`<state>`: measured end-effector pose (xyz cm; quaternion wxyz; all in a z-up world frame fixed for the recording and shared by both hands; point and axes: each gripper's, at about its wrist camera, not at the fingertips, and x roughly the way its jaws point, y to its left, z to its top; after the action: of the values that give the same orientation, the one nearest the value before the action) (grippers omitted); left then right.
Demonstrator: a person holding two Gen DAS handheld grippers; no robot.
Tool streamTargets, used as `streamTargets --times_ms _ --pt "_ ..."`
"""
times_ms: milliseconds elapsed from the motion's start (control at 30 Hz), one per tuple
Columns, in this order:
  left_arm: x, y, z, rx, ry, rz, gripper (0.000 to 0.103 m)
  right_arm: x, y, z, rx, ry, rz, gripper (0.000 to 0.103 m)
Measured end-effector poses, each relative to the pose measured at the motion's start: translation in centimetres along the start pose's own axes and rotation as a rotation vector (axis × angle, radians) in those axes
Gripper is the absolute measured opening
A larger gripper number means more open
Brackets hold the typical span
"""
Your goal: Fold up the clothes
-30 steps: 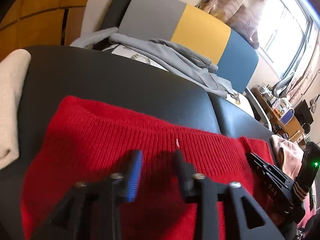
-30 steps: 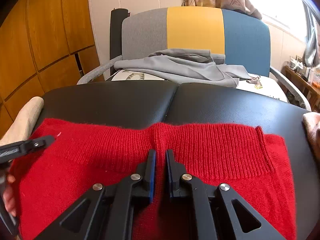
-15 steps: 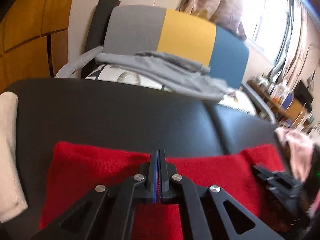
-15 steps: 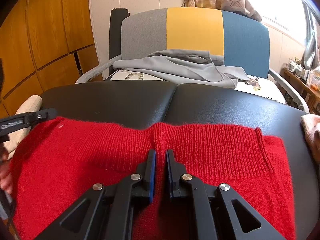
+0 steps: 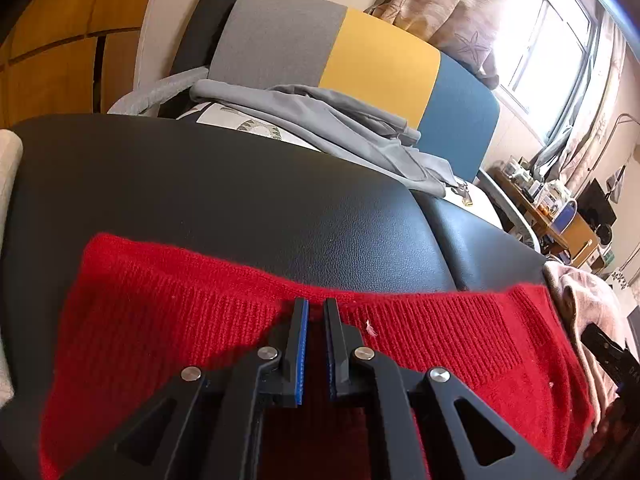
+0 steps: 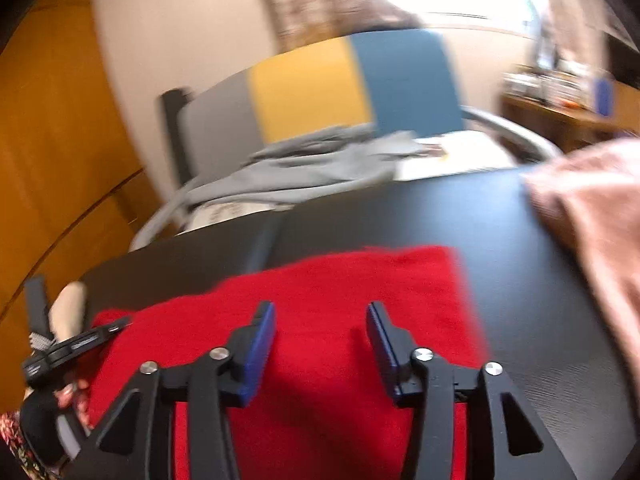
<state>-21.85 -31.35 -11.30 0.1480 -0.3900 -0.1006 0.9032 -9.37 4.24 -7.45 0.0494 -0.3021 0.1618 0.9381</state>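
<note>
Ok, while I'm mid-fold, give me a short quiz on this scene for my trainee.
1. Pick one: the sweater on the black table is A red, B green, C white.
2. True or false: the grey garment lies on the black table.
3. Which tongs stand wider apart, left or right?

Key:
1. A.
2. False: it lies on the chair behind the table.
3. The right tongs: their jaws are opening with nothing pinched between them, and the sweater lies beneath. The left tongs are shut on the sweater's ribbed hem.
</note>
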Motion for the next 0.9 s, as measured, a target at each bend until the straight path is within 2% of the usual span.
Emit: streamTargets --times_ms 100,167,233,300,400,500,633,667,700,767,800,833,900 --pt "0.1 -0.5 -0.1 0.02 -0.003 0.023 0.006 -0.5 -3.2 -0.5 0.034 0.045 -0.021 0.05" --pt "0.1 -0.6 0.0 0.024 -0.002 0.027 0.006 0.1 -3.7 -1.0 0.007 0.105 0.018 0.05" --pt "0.1 -0.5 0.0 0.019 -0.002 0.023 0.006 0.9 -3.4 -1.6 -0.056 0.143 0.005 0.046" --pt "0.1 -0.4 -0.1 0.015 -0.001 0.019 0.006 1.5 -2.9 -2.0 -0.117 0.163 -0.03 0.014" --pt "0.1 -0.3 0.0 0.01 -0.003 0.01 0.006 0.5 -3.2 -1.7 -0.12 0.139 -0.102 0.009" --pt "0.1 -0.2 0.0 0.006 -0.004 -0.003 0.007 -1.1 -4.7 -1.7 -0.094 0.133 -0.141 0.009" --pt "0.2 -0.5 -0.1 0.016 0.0 0.001 0.007 -1.9 -6.2 -3.3 -0.061 0.168 -0.08 0.009" --pt "0.2 -0.5 -0.1 0.019 0.001 0.004 0.007 -2.1 -6.2 -3.4 -0.06 0.157 -0.066 0.014" --pt "0.1 -0.7 0.0 0.025 0.002 0.009 0.007 -2.5 -6.1 -2.8 -0.044 0.135 -0.075 0.023" --pt "-0.3 -1.1 0.2 0.038 0.004 0.018 0.007 -3.2 -5.9 -1.8 -0.013 0.092 -0.093 0.034" --pt "-0.5 -1.3 0.3 0.044 0.006 0.023 0.011 -3.6 -5.6 -1.2 -0.002 0.066 -0.095 0.034" --pt "-0.7 -1.5 0.4 0.051 0.007 0.028 0.023 -4.0 -5.0 -0.4 -0.009 0.031 -0.072 0.034" --pt "-1.3 -2.1 0.5 0.065 0.001 0.031 0.027 -3.6 -2.7 1.0 -0.085 0.007 -0.022 0.034"
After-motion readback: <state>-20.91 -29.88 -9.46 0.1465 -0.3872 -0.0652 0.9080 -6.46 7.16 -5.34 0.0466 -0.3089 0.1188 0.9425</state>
